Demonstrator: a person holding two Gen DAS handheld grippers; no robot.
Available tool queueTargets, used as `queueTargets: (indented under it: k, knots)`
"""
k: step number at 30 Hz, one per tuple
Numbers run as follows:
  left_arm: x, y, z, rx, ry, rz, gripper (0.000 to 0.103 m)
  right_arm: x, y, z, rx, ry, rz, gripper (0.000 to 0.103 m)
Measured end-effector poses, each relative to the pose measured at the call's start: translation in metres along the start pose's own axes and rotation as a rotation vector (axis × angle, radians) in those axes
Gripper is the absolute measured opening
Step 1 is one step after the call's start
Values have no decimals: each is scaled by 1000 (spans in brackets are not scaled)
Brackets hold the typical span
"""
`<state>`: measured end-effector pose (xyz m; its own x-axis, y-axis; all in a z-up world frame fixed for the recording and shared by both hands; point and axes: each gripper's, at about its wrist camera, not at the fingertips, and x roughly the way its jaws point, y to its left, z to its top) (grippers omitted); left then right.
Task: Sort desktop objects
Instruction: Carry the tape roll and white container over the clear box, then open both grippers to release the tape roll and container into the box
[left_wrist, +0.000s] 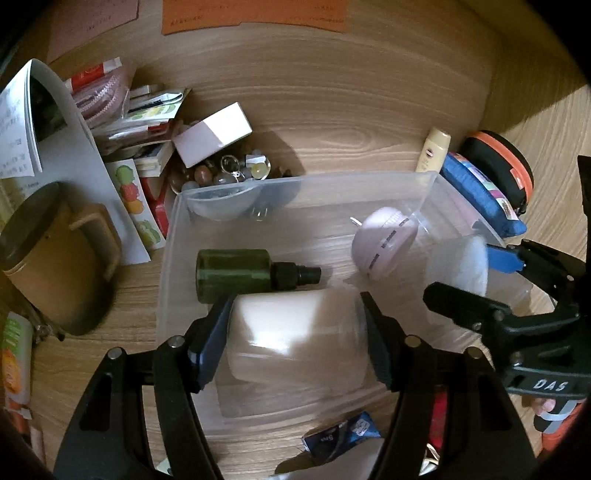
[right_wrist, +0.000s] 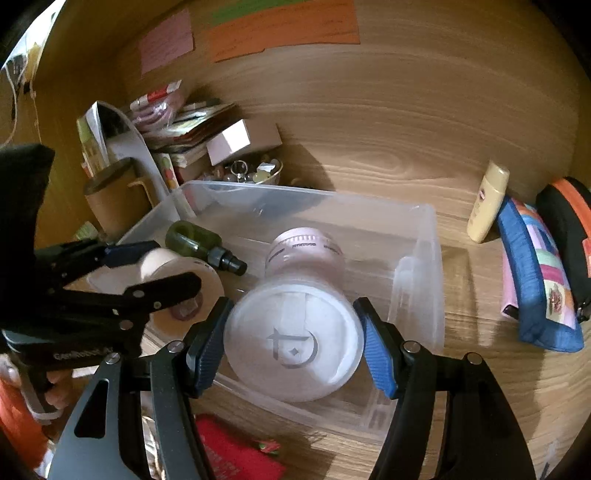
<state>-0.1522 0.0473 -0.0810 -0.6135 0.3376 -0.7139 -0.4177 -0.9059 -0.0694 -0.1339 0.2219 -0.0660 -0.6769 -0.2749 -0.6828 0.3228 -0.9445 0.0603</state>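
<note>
The sorting looks partly done: a green bottle (left_wrist: 236, 271) and a pink round gadget (left_wrist: 382, 243) already lie in the clear plastic bin (left_wrist: 428, 177) on the desk. The left gripper (left_wrist: 295, 332) is clamped on a cream jar (left_wrist: 291, 332) low over the bin's near end, and the right gripper (right_wrist: 293, 345) grips a white tub (right_wrist: 293, 339) by its sides, also over the bin, so both loads seem about to go in. Much is left outside: a yellow tube (right_wrist: 487, 203), a blue pouch (right_wrist: 535, 273), a mug (left_wrist: 55, 258), a dish of beads (left_wrist: 229, 173), a white box (left_wrist: 212, 138) and a heap of packets (left_wrist: 129, 110). The two grippers sit close together, so they could bump when setting down.
</note>
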Motion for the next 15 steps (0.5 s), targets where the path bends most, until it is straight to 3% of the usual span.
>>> queueTargets:
  k: [10, 15]
  knots:
    - [-4, 3, -2, 7, -19, 6, 68, -3, 1, -3, 1, -26, -22, 68]
    - [-9, 1, -2, 23, -53, 45, 80, -10, 0, -3, -8, -67, -58, 73]
